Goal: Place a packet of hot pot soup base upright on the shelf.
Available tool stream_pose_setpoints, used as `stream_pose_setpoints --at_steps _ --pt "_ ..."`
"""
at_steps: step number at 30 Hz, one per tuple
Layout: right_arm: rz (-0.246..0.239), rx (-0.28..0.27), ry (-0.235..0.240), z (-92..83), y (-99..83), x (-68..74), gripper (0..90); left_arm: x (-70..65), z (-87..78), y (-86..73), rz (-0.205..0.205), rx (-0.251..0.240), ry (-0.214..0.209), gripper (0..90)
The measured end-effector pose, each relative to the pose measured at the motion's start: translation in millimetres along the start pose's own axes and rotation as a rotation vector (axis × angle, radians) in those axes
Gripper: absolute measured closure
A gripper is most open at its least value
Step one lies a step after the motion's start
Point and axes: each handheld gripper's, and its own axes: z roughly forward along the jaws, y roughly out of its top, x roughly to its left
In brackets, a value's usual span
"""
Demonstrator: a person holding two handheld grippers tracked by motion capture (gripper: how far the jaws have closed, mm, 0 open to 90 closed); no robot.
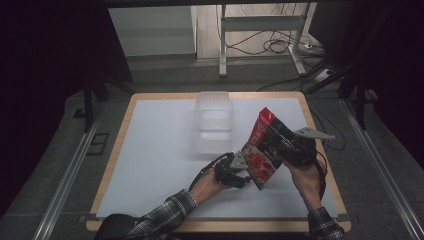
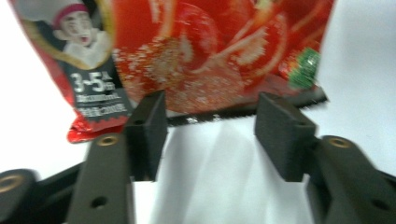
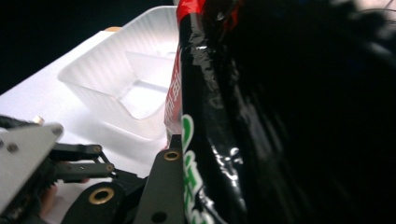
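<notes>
High view: a red snack bag (image 1: 262,150) is held tilted above the near right part of the white table (image 1: 160,150), between the two grippers; the right gripper (image 1: 292,147) grips it from the right side, its grey plate jutting to the right; the left gripper (image 1: 240,167) sits at the bag's lower left edge; a clear plastic container (image 1: 214,127) stands just beyond the bag toward the far side, open and with nothing visible in it. Judgement: the bag is kept aloft and close to the container so that it can go into it, or be opened over it.

Left gripper view: the two black jaws stand apart, one on each side of the bag's serrated bottom seam (image 2: 243,109); the pads (image 2: 285,135) press on nothing, and bare table shows between them; the bag (image 2: 210,51) hangs just ahead of the tips, print facing the camera. Judgement: this gripper carries none of the load and stands ready to take the seam.

Right gripper view: the bag (image 3: 243,140) sits hard against the lens, glossy black with green lettering along one edge; one jaw (image 3: 161,196) lies flat against it, the other is hidden behind the film; the jaws are clamped together on the bag, so this gripper alone bears it; the container (image 3: 121,88) lies beyond to the left, with the left gripper (image 3: 70,163) at near left.
</notes>
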Motion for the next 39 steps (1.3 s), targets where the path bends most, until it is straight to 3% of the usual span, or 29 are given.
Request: stream_pose_setpoints --at_steps 7,10,11,14,21,29,39 --pt "-0.022 -0.001 0.019 -5.4 12.4 6.3 76.9 -7.9 -10.2 3.1 -0.018 -0.022 -0.044 22.5" --pt "-0.030 0.001 0.026 -8.1 18.6 8.2 76.9 -7.2 -19.1 0.5 -0.054 -0.048 -0.061 12.5" --pt "-0.039 -0.001 0.026 -9.1 20.7 8.4 76.9 -7.4 -21.6 -0.9 -0.088 -0.068 -0.068 12.5" --pt "-0.060 -0.013 0.033 -13.3 27.4 9.2 77.0 -3.6 -31.7 -7.4 -0.118 -0.086 -0.086 10.4" --pt "-0.091 -0.023 0.029 -16.2 39.4 7.3 77.0 0.1 -50.2 -21.1 -0.123 -0.084 -0.050 3.8" --pt "-0.089 -0.042 0.029 -16.8 48.2 -0.3 77.0 2.4 -65.7 -31.9 -0.123 -0.080 -0.019 3.1" --pt "-0.096 -0.071 0.020 -12.2 71.8 -6.4 77.0 -1.3 -80.4 -45.2 -0.116 -0.067 0.008 3.0"
